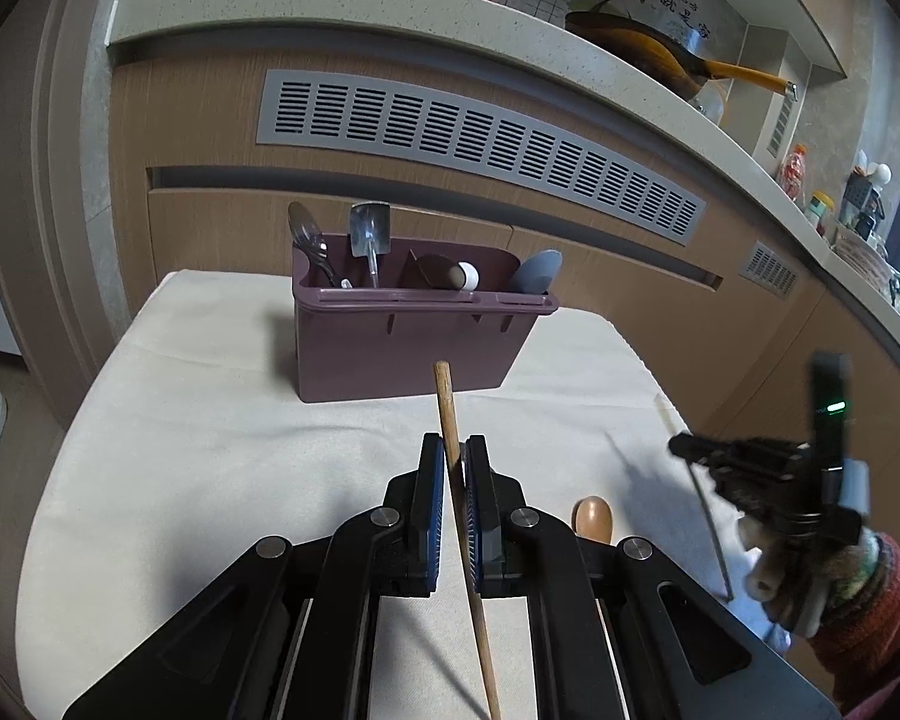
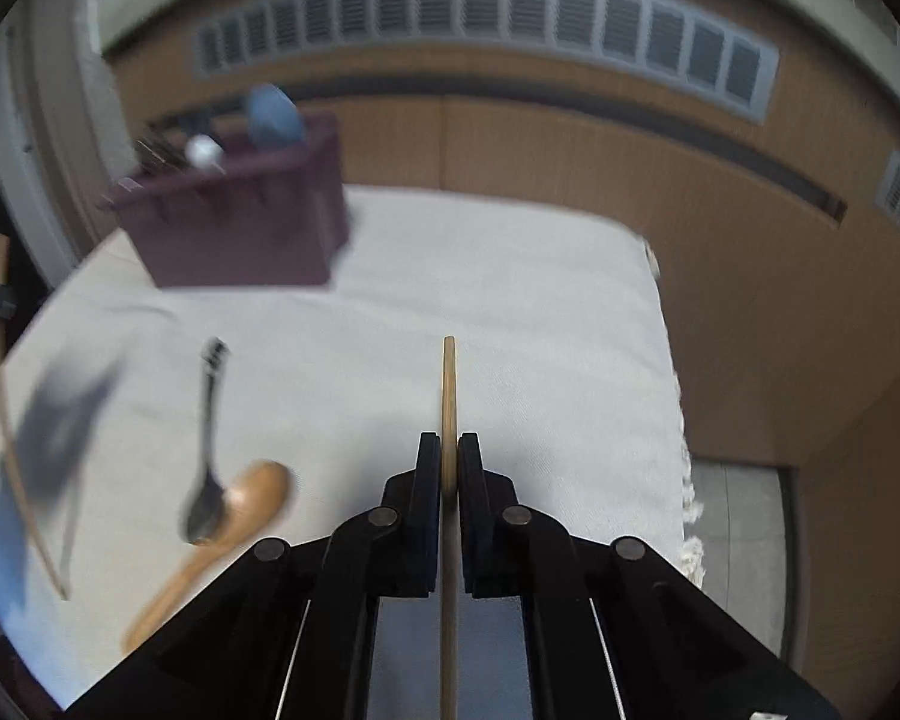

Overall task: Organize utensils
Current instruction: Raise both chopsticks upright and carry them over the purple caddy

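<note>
- Closest to us in the left wrist view, our left gripper (image 1: 453, 462) has its fingers clamped on a thin wooden stick (image 1: 450, 414), which runs between the pads and points toward the organizer.
- Ahead on the white cloth (image 1: 210, 450) stands the purple utensil organizer (image 1: 402, 342), upright, with several compartments.
- We see a metal spoon (image 1: 306, 240) and a small metal spatula (image 1: 369, 234) in its left compartment, a brown handle with a white end (image 1: 450, 276) in the middle one, and a grey-blue spatula (image 1: 537, 273) at the right end.
- Our right gripper (image 2: 448, 462) has its fingers pressed together on a wooden utensil (image 2: 448, 384) seen edge-on.
- To its left, a black fork (image 2: 209, 420) lies on the cloth and touches a wooden spoon (image 2: 240, 510); this view is blurred.
- Between the stick and the organizer, nothing stands in the way.
- Behind the table we see wooden cabinets with a grey vent grille (image 1: 480, 144), and a pan (image 1: 648, 54) on the counter.
</note>
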{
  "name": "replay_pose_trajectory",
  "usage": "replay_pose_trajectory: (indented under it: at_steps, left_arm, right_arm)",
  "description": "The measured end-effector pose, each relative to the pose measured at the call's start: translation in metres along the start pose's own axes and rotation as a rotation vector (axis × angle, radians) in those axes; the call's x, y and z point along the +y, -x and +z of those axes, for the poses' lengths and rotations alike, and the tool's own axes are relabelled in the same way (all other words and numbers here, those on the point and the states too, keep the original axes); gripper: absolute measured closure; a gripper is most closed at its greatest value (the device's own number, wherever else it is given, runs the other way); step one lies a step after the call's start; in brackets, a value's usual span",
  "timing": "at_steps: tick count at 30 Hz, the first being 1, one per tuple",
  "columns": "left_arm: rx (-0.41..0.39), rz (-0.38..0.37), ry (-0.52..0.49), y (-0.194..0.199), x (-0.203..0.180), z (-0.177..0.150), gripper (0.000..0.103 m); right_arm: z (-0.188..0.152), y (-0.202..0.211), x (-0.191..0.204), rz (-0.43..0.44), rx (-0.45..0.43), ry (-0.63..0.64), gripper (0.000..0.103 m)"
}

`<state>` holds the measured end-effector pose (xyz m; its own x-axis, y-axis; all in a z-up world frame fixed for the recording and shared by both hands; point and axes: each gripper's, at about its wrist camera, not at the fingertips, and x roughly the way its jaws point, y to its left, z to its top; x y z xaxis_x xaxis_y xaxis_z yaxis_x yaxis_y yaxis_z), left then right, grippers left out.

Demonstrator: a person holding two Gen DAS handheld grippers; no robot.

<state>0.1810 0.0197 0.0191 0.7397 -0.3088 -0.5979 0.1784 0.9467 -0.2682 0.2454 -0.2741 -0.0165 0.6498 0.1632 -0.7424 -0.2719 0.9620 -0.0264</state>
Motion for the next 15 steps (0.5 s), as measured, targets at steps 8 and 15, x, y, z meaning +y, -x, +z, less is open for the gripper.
replay_pose_trajectory:
  at_steps: [8,15]
  left_arm:
    - [-0.028,-0.003,-0.015,0.013,-0.008,0.004,0.096]
    - [-0.024,0.002,-0.021,0.014,-0.008,0.010,0.097]
  right_arm:
    - [0.018,0.057,0.026,0.131,-0.167,0.006,0.098]
    - [0.028,0.063,0.032,0.164,-0.225,-0.022,0.098]
